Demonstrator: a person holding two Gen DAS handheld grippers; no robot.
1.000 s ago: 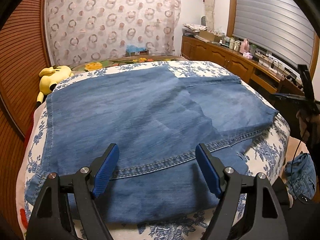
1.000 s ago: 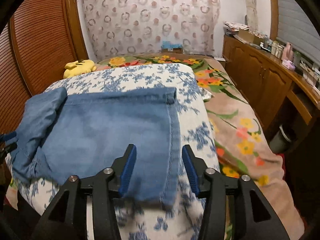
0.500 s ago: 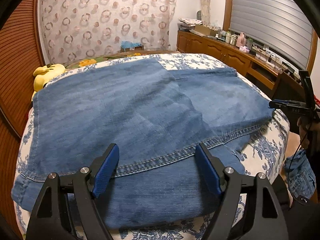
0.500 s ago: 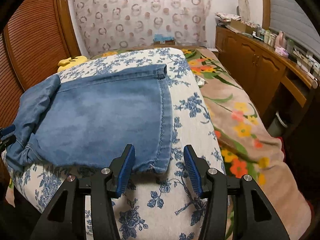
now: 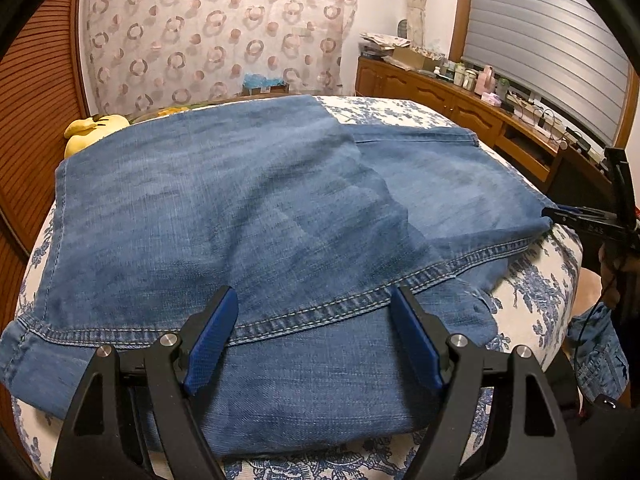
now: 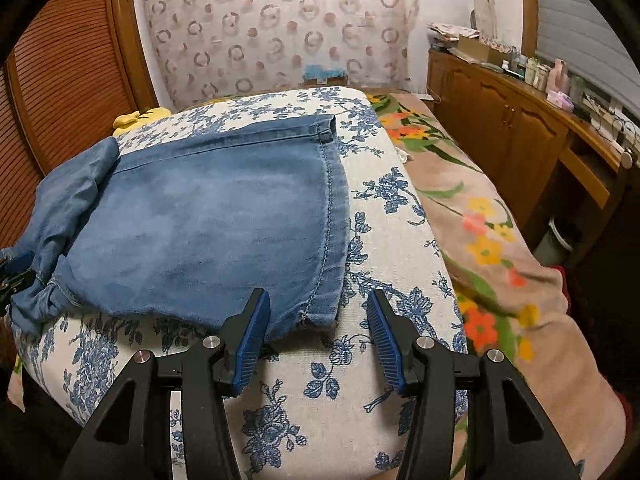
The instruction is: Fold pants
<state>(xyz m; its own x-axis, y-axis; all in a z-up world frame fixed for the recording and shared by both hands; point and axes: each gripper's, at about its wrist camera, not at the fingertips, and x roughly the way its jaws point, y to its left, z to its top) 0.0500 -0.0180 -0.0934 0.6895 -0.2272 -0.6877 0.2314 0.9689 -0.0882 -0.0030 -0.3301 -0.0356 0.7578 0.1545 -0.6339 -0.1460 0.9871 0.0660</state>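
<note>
Blue-flowered white cushion (image 6: 400, 240) bearing folded blue denim pants (image 5: 248, 208), lying flat across it. Left gripper (image 5: 312, 336) hovering over stitched hem, blue pads gaping, gripping nothing. Right gripper (image 6: 318, 334) hanging beside pants' corner, fingers parted, empty.

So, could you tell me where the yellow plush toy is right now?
The yellow plush toy lies at the far left of both views, beyond the jeans, beside the wooden slatted door.
</note>
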